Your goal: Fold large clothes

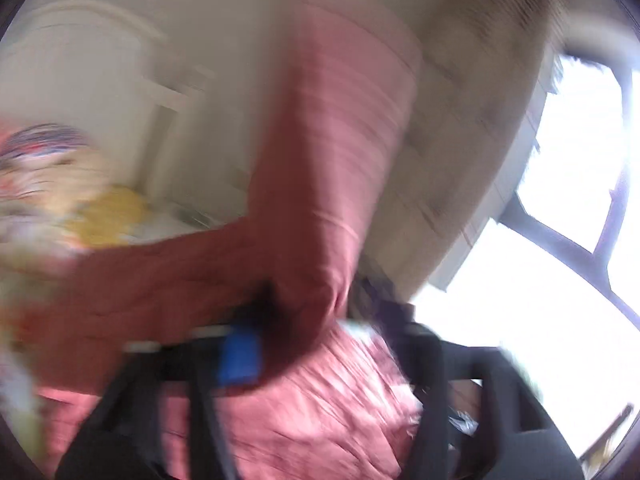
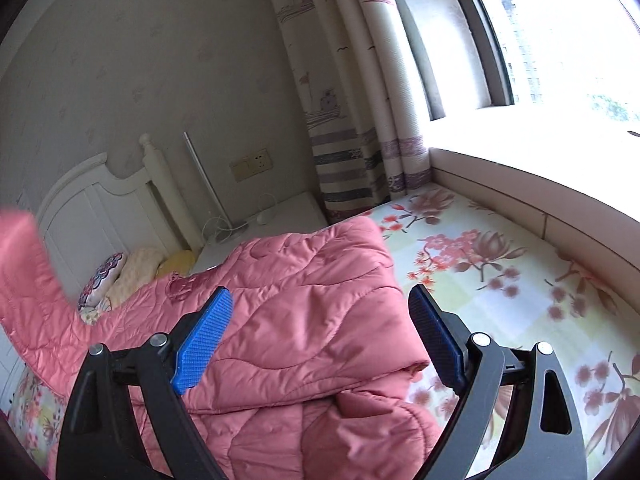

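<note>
A large pink quilted garment [image 2: 304, 320] lies partly folded on the flowered bed sheet [image 2: 500, 264]. My right gripper [image 2: 320, 332] is open above it, its blue pads [image 2: 204, 340] spread wide and empty. In the blurred left wrist view, my left gripper [image 1: 276, 332] is shut on a bunched part of the pink garment [image 1: 328, 168], which hangs lifted in front of the camera; one blue pad [image 1: 240, 356] shows. That lifted part also shows at the left edge of the right wrist view [image 2: 24, 256].
A white headboard [image 2: 92, 208] and pillows [image 2: 120, 276] are at the far left. A white nightstand [image 2: 260, 228] with a lamp pole stands by the wall. Curtains [image 2: 352, 120] and a window ledge [image 2: 520, 184] border the bed on the right.
</note>
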The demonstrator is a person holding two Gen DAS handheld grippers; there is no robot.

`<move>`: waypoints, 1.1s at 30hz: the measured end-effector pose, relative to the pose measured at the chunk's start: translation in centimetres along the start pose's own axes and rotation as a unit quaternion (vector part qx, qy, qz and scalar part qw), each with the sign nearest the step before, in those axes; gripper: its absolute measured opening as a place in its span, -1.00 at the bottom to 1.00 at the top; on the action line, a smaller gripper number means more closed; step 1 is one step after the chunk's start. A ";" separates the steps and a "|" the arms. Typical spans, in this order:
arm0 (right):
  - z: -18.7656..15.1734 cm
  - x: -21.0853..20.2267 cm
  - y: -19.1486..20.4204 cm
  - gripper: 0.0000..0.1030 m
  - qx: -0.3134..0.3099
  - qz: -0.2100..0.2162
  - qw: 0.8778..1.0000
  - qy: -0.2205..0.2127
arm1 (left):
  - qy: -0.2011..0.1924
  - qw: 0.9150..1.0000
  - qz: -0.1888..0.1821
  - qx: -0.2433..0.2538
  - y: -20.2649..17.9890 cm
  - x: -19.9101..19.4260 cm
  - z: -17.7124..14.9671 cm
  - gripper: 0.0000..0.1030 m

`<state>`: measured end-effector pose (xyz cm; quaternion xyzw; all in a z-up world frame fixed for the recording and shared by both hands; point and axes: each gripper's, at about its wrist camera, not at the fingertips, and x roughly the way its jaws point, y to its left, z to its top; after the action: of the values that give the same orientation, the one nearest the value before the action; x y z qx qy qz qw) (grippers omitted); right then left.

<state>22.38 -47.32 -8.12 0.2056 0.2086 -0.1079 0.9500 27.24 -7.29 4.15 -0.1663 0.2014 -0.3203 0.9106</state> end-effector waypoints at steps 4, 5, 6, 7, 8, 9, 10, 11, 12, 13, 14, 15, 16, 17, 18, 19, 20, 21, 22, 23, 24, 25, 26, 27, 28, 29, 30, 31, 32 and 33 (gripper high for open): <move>0.2 0.3 -0.8 0.67 0.007 -0.008 1.000 0.004 | 0.047 0.992 -0.011 0.119 -5.7 3.4 -4.9 0.90; 0.1 0.2 -1.0 0.67 0.009 -0.010 1.000 0.004 | 0.052 0.990 -0.002 0.133 -5.8 3.3 -5.9 0.90; 0.1 0.2 -1.2 0.67 0.013 -0.009 1.000 0.006 | 0.055 0.989 0.009 0.137 -5.5 3.2 -6.4 0.90; -0.1 0.2 -1.3 0.67 0.016 -0.007 1.000 0.008 | 0.060 0.990 0.019 0.130 -4.5 3.1 -6.9 0.90; -0.2 0.3 -1.5 0.67 0.021 -0.006 1.000 0.011 | 0.063 0.991 0.030 0.116 -3.2 2.6 -7.5 0.90; -0.3 0.4 -1.6 0.67 0.024 -0.005 1.000 0.014 | 0.064 0.992 0.054 0.092 -1.0 2.1 -7.5 0.90; -0.4 0.5 -1.6 0.67 0.026 -0.004 1.000 0.017 | 0.061 0.993 0.073 0.073 0.3 1.4 -7.5 0.90; -0.5 0.5 -1.6 0.67 0.026 -0.002 1.000 0.018 | 0.053 0.993 0.100 0.044 2.4 0.6 -7.3 0.90; -0.5 0.5 -1.6 0.67 0.025 0.000 1.000 0.017 | 0.041 0.991 0.129 0.012 4.7 -0.4 -6.8 0.90; -0.5 0.5 -1.5 0.67 0.024 0.003 1.000 0.017 | 0.021 0.985 0.171 -0.032 7.6 -1.9 -6.9 0.90; -0.6 0.5 -1.4 0.67 0.021 0.006 1.000 0.017 | -0.004 0.973 0.216 -0.083 10.5 -3.7 -7.1 0.90; -0.6 0.4 -1.2 0.66 0.018 0.009 1.000 0.017 | -0.031 0.955 0.260 -0.138 13.3 -5.4 -7.6 0.90; -0.6 0.4 -1.1 0.66 0.015 0.010 1.000 0.017 | -0.049 0.940 0.286 -0.179 15.3 -6.9 -8.0 0.89; -0.6 0.4 -0.9 0.64 0.011 0.014 1.000 0.018 | -0.067 0.921 0.311 -0.226 17.4 -8.2 -8.6 0.89; -0.6 0.5 -0.7 0.60 0.007 0.018 1.000 0.020 | -0.074 0.901 0.332 -0.269 19.4 -9.3 -9.2 0.89; -0.6 0.6 -0.4 0.58 0.004 0.025 0.999 0.027 | -0.073 0.890 0.342 -0.294 20.5 -9.9 -9.5 0.89; -0.5 0.7 -0.2 0.56 0.003 0.034 0.999 0.036 | -0.069 0.879 0.348 -0.318 21.6 -10.2 -9.9 0.89; -0.4 0.9 0.2 0.56 0.006 0.053 0.997 0.053 | -0.064 0.876 0.351 -0.326 22.1 -10.4 -10.1 0.89; -0.4 1.3 0.6 0.56 0.009 0.076 0.994 0.074 | -0.056 0.872 0.358 -0.328 22.3 -10.1 -10.3 0.89; -0.5 2.2 1.6 0.56 0.004 0.101 0.988 0.116 | -0.047 0.874 0.359 -0.322 22.2 -9.6 -10.3 0.89; -0.8 3.1 2.6 0.56 -0.006 0.117 0.981 0.155 | -0.039 0.881 0.354 -0.310 21.8 -9.0 -10.2 0.89; -1.1 3.7 3.4 0.56 -0.016 0.124 0.977 0.174 | -0.033 0.887 0.350 -0.299 21.4 -8.2 -10.1 0.89; -1.7 4.3 4.6 0.55 -0.036 0.127 0.971 0.197 | -0.023 0.896 0.345 -0.280 20.7 -7.4 -9.9 0.89; -2.3 5.0 5.6 0.49 -0.056 0.123 0.967 0.215 | -0.014 0.903 0.343 -0.258 20.1 -7.0 -9.7 0.90; -2.9 5.7 6.7 0.44 -0.075 0.114 0.964 0.229 | -0.009 0.908 0.342 -0.243 19.6 -6.4 -9.3 0.90; -3.2 6.0 7.2 0.22 -0.080 0.113 0.963 0.231 | -0.004 0.912 0.341 -0.226 19.1 -5.9 -9.2 0.90; -3.4 6.4 7.7 -0.17 -0.079 0.123 0.961 0.235 | 0.000 0.915 0.343 -0.213 18.7 -5.3 -9.3 0.90; -3.4 6.5 8.0 -0.32 -0.075 0.133 0.959 0.238 | 0.001 0.915 0.345 -0.208 18.6 -5.2 -9.4 0.90; -3.2 6.3 8.2 -0.60 -0.070 0.129 0.962 0.230 | 0.001 0.915 0.347 -0.204 18.7 -5.1 -9.4 0.90; -2.8 5.6 8.3 -0.70 -0.067 0.130 0.967 0.211 | 0.000 0.915 0.347 -0.205 18.5 -5.3 -9.5 0.90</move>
<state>28.77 -39.39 -10.03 0.1848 0.3822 0.0763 0.9022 28.52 8.16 -10.70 -0.2686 0.3080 0.0639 0.9104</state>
